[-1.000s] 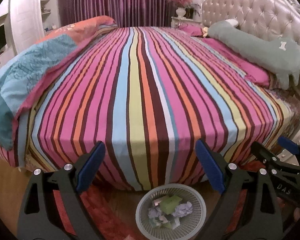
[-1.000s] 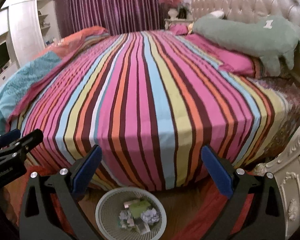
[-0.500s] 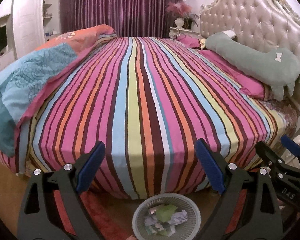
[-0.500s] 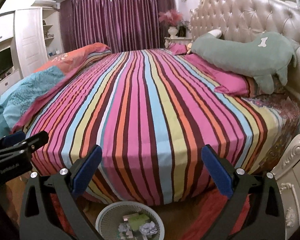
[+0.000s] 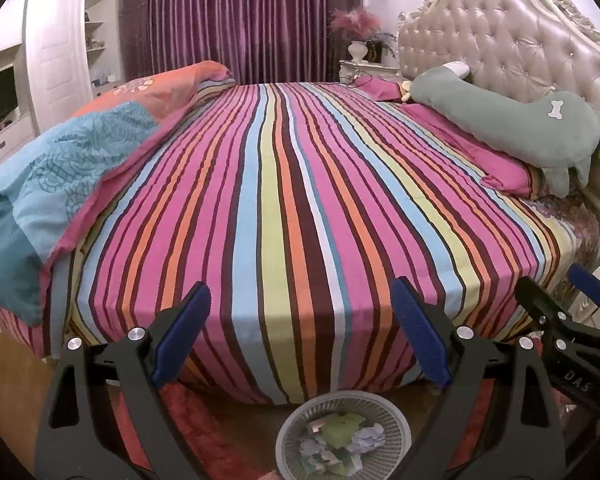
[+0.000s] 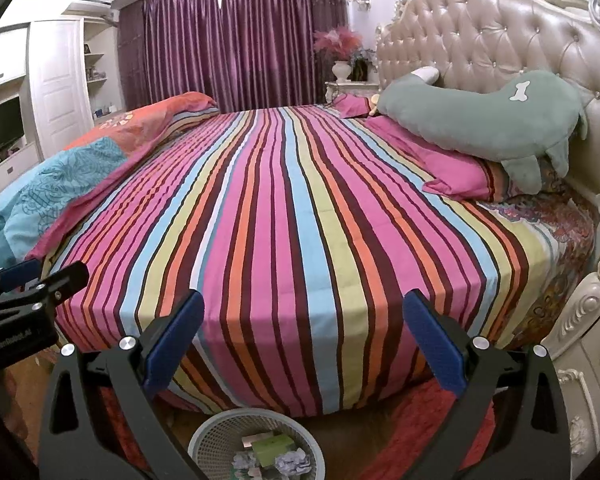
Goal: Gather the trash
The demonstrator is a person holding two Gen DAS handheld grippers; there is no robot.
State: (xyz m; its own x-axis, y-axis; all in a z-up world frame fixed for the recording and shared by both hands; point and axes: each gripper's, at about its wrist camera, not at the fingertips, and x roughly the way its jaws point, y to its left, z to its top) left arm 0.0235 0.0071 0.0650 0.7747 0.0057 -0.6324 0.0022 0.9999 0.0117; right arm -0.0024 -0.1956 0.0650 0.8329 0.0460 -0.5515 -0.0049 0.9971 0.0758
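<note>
A round grey mesh trash basket (image 5: 396, 416) stands on the floor at the foot of the bed, holding crumpled paper and a green wrapper (image 5: 342, 426). It also shows in the right wrist view (image 6: 208, 432). My left gripper (image 5: 300, 312) is open and empty, held above the basket. My right gripper (image 6: 300, 320) is open and empty beside it; its fingers show at the right edge of the left wrist view (image 5: 540, 300). The left gripper's fingers show at the left edge of the right wrist view (image 6: 64, 276).
A bed with a striped sheet (image 5: 292, 200) fills the view. A blue and orange quilt (image 5: 80, 152) lies along its left side, a green plush pillow (image 5: 500, 124) by the tufted headboard (image 5: 520, 44). A red rug (image 6: 412, 420) lies on the floor.
Both grippers have tilted up and drawn back a little, so the basket has slid lower in both views and more of the room shows. Both stay open.
</note>
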